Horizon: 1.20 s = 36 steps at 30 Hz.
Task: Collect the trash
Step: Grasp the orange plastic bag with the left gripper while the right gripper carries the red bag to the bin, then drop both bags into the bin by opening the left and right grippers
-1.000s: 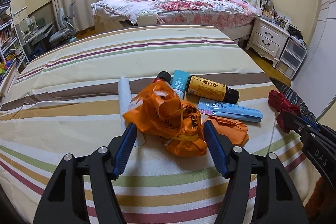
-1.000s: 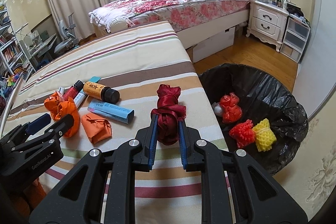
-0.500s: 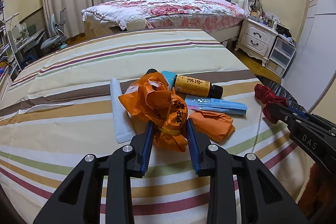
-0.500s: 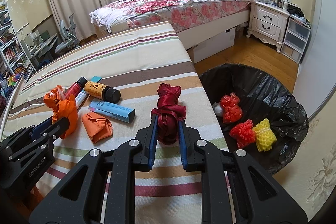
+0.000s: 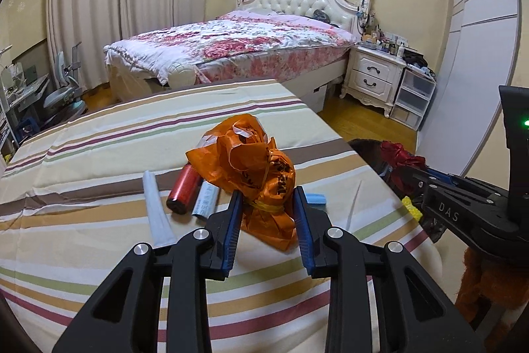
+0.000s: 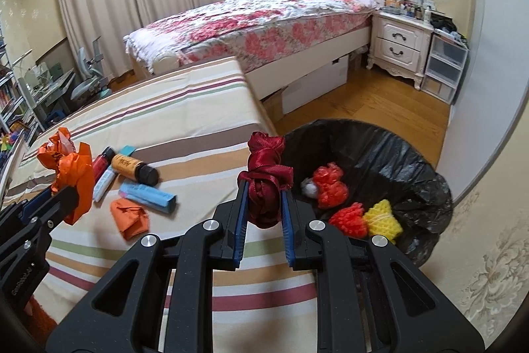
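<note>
My left gripper (image 5: 267, 197) is shut on a crumpled orange plastic bag (image 5: 251, 167) and holds it above the striped cloth. From the right wrist view, the same bag (image 6: 71, 167) hangs at the far left in that gripper (image 6: 62, 191). My right gripper (image 6: 264, 187) is shut on a dark red ribbon bundle (image 6: 266, 174), which is held up by the cloth's right edge, beside the black-lined trash bin (image 6: 396, 154). In the left wrist view the ribbon bundle (image 5: 400, 154) shows at the right.
On the striped table cloth (image 6: 198, 108) lie a red bottle (image 5: 183, 187), a white tube (image 5: 157, 214), an amber bottle (image 6: 132, 167), a blue box (image 6: 148, 192) and an orange wad (image 6: 130, 217). The bin holds red and yellow mesh pieces (image 6: 383, 217). A bed and a nightstand stand behind.
The left gripper's jaws closed around the orange bag and lifted it off the cloth. The right gripper rose a little with the red bundle, toward the bin.
</note>
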### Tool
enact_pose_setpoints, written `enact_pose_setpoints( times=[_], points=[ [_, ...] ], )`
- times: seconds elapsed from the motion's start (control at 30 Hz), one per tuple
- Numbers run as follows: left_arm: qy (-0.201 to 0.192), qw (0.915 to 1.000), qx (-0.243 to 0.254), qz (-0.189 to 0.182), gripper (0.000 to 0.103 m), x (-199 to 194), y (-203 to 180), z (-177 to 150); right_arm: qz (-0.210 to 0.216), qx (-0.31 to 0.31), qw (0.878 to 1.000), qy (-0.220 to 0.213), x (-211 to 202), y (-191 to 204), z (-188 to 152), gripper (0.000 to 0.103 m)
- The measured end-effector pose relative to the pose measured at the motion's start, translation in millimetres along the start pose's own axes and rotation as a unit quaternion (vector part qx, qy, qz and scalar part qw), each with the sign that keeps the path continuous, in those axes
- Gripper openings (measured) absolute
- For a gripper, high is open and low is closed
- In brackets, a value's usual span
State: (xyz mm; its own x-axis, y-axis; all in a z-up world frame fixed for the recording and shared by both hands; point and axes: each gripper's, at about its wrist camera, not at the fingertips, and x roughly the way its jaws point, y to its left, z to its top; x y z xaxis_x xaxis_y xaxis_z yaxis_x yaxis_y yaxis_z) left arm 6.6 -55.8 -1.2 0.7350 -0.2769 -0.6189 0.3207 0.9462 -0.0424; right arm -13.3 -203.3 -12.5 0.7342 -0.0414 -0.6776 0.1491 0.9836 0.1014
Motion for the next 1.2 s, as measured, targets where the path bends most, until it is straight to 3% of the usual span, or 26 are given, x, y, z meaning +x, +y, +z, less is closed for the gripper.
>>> enact_pose_setpoints(
  times=[0.5, 1.2],
  points=[
    [-0.005, 0.9937, 0.074, -0.084, 0.032, 46, -80, 27, -0.061, 0.045, 0.997, -0.009, 7, -62, 8, 0.018],
    [0.031, 0.9907, 0.107, -0.078, 0.032, 109, -120, 38, -0.092, 0.090, 0.992, -0.006, 32, -106, 12, 0.018]
  ],
)
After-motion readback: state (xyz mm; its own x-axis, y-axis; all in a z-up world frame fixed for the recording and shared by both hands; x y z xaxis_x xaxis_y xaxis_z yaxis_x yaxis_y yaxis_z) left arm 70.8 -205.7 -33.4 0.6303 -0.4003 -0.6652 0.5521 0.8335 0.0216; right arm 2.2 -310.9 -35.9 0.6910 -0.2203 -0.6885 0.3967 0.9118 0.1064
